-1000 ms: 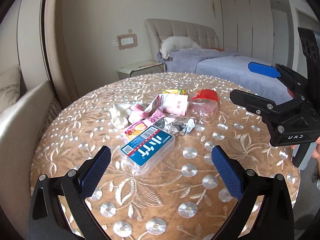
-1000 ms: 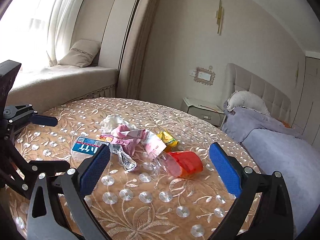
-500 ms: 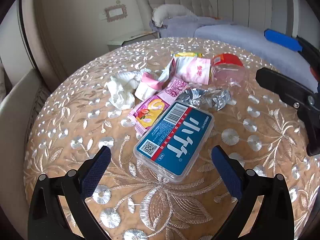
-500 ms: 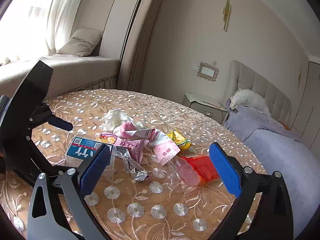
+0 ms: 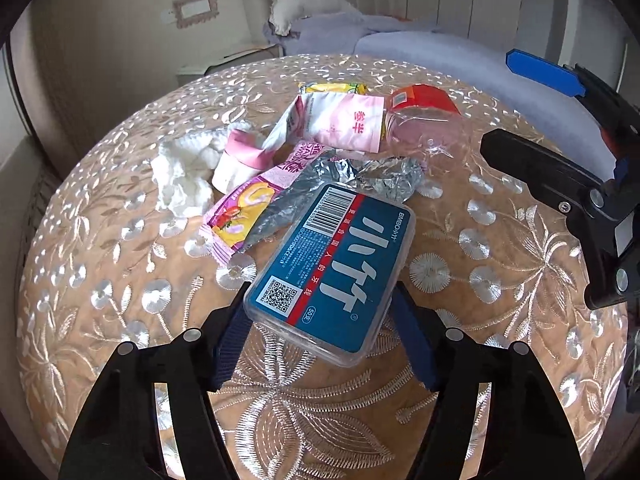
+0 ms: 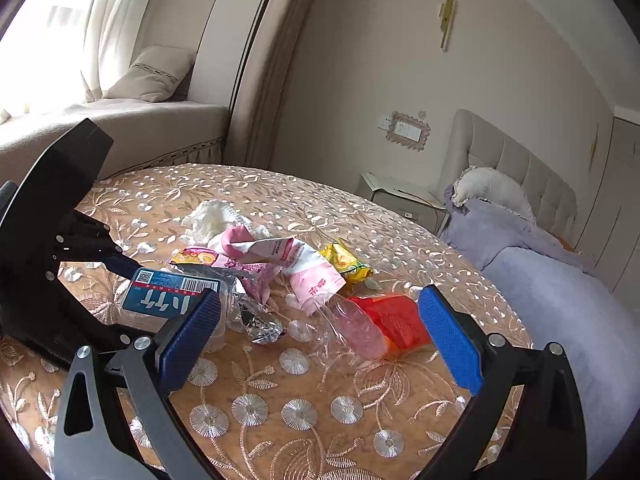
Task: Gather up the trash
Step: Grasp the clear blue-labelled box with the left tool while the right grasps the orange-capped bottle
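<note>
A clear plastic box with a blue label [image 5: 332, 268] lies at the near end of a trash pile on the round table. My left gripper [image 5: 320, 320] is shut on the box's near end, one pad at each side. The box also shows in the right wrist view [image 6: 168, 300]. Behind it lie crumpled foil [image 5: 360, 172], pink wrappers [image 5: 344, 124], a white tissue [image 5: 184, 168], a yellow wrapper [image 6: 346, 260] and a squashed clear bottle with a red label [image 6: 376, 320]. My right gripper [image 6: 320, 336] is open and empty, above the table near the bottle.
The round table has a gold embroidered cloth [image 5: 500, 240]. A bed [image 6: 560, 280] stands beyond the table, a nightstand [image 6: 404, 200] by the wall, a window seat with a cushion [image 6: 152, 76] at the left.
My left gripper moved forward and down to the blue-label box and closed on its near end. My right gripper moved a little closer to the pile and stayed open.
</note>
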Available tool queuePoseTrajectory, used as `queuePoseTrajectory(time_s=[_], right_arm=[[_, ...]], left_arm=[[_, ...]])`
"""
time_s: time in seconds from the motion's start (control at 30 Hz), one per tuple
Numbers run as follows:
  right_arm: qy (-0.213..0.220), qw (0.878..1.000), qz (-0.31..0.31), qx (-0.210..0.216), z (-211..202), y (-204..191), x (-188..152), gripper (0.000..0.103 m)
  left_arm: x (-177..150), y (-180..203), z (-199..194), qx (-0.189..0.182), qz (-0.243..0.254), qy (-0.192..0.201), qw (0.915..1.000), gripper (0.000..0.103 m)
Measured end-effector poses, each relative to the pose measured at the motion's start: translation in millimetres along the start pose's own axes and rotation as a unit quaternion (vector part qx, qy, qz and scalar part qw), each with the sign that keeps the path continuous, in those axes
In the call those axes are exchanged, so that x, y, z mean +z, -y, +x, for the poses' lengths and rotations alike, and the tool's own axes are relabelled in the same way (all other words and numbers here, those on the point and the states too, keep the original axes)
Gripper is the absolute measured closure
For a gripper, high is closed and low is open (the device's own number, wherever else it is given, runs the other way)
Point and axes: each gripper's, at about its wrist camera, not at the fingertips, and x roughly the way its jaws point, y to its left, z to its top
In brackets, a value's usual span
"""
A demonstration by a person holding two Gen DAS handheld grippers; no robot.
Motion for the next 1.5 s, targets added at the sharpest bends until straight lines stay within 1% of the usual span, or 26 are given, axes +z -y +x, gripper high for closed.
queuePoseTrajectory(time_s=[0.03, 0.1, 0.17, 0.23, 0.37, 0.47, 0.53, 0.6, 0.7, 0.73, 0.8, 0.83, 0.97, 1.0, 1.03, 1.17, 1.33, 1.43, 1.47, 1.5], right_arm=[[-0.002, 1.000, 0.004, 0.001, 0.3, 1.7, -0.7, 0.004], [-0.004, 1.000, 0.008, 0.001, 1.0, 5.3, -1.0, 0.004], [-0.010, 1.000, 0.005, -0.009, 3.4, 7.5, -1.1, 0.004], [-0.018, 1.000, -0.002, -0.018, 8.4, 9.4, -0.6, 0.004], [-0.061, 0.998, -0.007, -0.035, 27.8, 16.3, 0.9, 0.004], [-0.088, 0.995, 0.001, -0.043, 41.0, 21.2, 0.5, 0.004], [-0.105, 0.993, 0.016, -0.046, 48.5, 23.8, 0.5, 0.004], [-0.120, 0.991, 0.044, -0.041, 54.9, 28.6, 2.3, 0.004], [-0.143, 0.983, 0.103, -0.041, 66.4, 36.2, 5.6, 0.004], [-0.149, 0.981, 0.116, -0.052, 70.5, 37.0, 6.9, 0.004], [-0.158, 0.977, 0.124, -0.075, 79.0, 34.9, 9.4, 0.004], [-0.163, 0.975, 0.129, -0.078, 83.5, 33.8, 10.1, 0.004], [-0.197, 0.968, 0.140, -0.067, 102.3, 28.8, 3.6, 0.004], [-0.198, 0.968, 0.141, -0.065, 103.4, 28.7, 0.9, 0.012], [-0.203, 0.966, 0.149, -0.056, 104.2, 30.4, -1.9, 0.016], [-0.189, 0.963, 0.190, -0.039, 91.4, 44.3, -7.3, 0.025], [-0.170, 0.964, 0.204, -0.027, 65.1, 58.2, -14.4, 0.032], [-0.141, 0.969, 0.201, -0.016, 38.6, 63.4, -14.8, 0.036], [-0.130, 0.972, 0.197, -0.016, 27.0, 65.2, -14.3, 0.040], [-0.118, 0.974, 0.195, -0.013, 16.6, 66.9, -13.6, 0.040]], left_arm=[[0.3, 1.6, -0.8, 0.011, 0.001, 0.002, 0.9999, 0.037], [0.0, 3.3, -3.9, 0.017, -0.005, 0.006, 0.9998, 0.039], [-0.6, 4.3, -10.2, 0.028, -0.014, 0.012, 0.9994, 0.039], [-0.6, 3.3, -16.9, 0.029, -0.028, 0.018, 0.9990, 0.040], [0.8, 2.2, -31.7, 0.039, -0.059, 0.033, 0.9970, 0.040], [5.0, -0.2, -44.9, 0.030, -0.083, 0.048, 0.9949, 0.042], [7.0, 3.7, -53.8, 0.031, -0.086, 0.056, 0.9942, 0.043], [8.8, 7.7, -60.9, 0.038, -0.084, 0.062, 0.9938, 0.043], [11.7, 11.4, -66.3, 0.047, -0.085, 0.068, 0.9930, 0.044], [12.2, 11.1, -66.4, 0.046, -0.087, 0.068, 0.9928, 0.044], [11.7, 10.7, -68.8, 0.047, -0.095, 0.074, 0.9916, 0.044], [11.2, 10.3, -69.8, 0.046, -0.097, 0.075, 0.9914, 0.044], [9.9, 13.2, -73.8, 0.042, -0.094, 0.079, 0.9915, 0.044], [9.9, 14.7, -74.4, 0.042, -0.094, 0.079, 0.9916, 0.044], [9.8, 16.0, -74.7, 0.042, -0.092, 0.078, 0.9918, 0.044], [10.7, 22.2, -76.7, 0.038, -0.088, 0.081, 0.9921, 0.044], [13.0, 34.0, -85.1, 0.041, -0.080, 0.090, 0.9918, 0.044], [15.8, 45.0, -90.4, 0.039, -0.073, 0.096, 0.9919, 0.044], [17.1, 49.7, -92.4, 0.039, -0.069, 0.098, 0.9920, 0.044], [18.2, 54.1, -94.3, 0.038, -0.065, 0.101, 0.9920, 0.044]])
